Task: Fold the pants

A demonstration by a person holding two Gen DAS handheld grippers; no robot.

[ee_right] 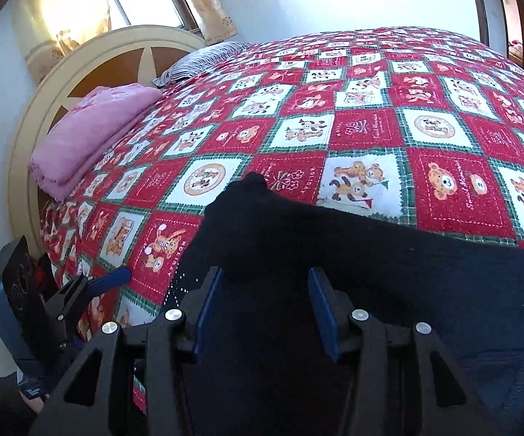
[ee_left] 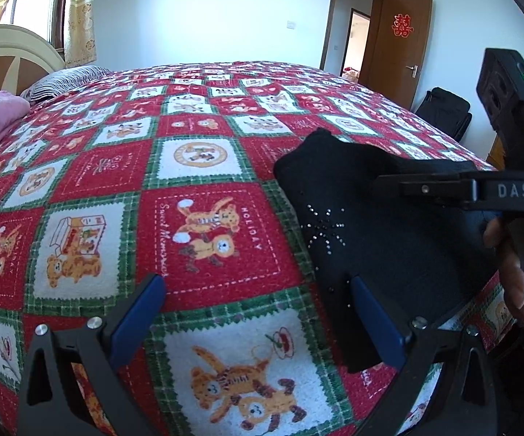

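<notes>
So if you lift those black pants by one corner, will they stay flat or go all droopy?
Probably droopy: the black pants already bunch into a soft peak on the bedspread. They look thick, so perhaps a bit heavy. The sparkly studs might snag, though the cloth seems unlikely to slip.

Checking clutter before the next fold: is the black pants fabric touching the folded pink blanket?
Apart. The right wrist view shows checked quilt between the black pants and pink blanket.
</notes>
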